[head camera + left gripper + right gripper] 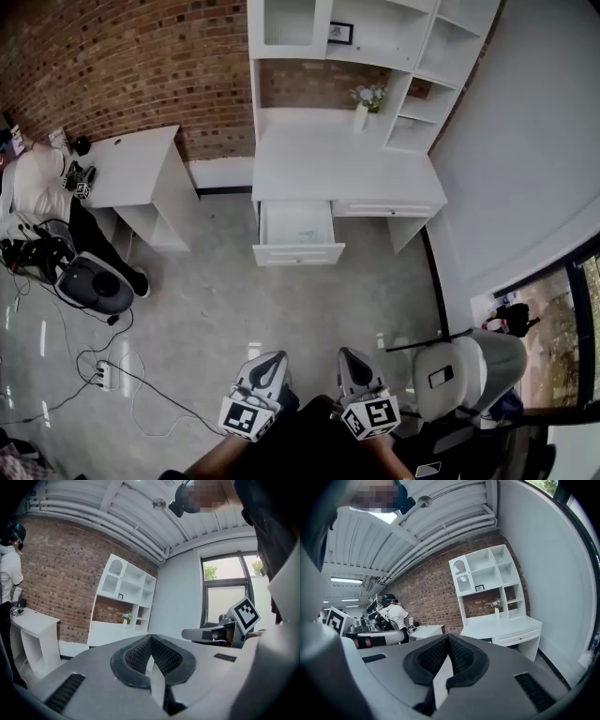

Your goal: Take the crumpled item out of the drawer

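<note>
The white desk (309, 159) stands against the brick wall, across the floor from me. Its left drawer (298, 231) is pulled open. Something pale with a faint green tint lies inside, too small to make out. My left gripper (272, 360) and right gripper (349, 356) are held side by side low in the head view, well short of the desk. In the left gripper view the left gripper (151, 637) has its dark pads pressed together with nothing between them. The right gripper (448, 636) looks the same in its own view, with the desk (506, 626) beyond it.
A smaller white table (131, 169) stands left of the desk, with a person (37, 187) seated beside it. Cables and a power strip (101, 375) lie on the floor at left. An office chair (469, 370) is at my right. A vase of flowers (364, 105) stands on the desk.
</note>
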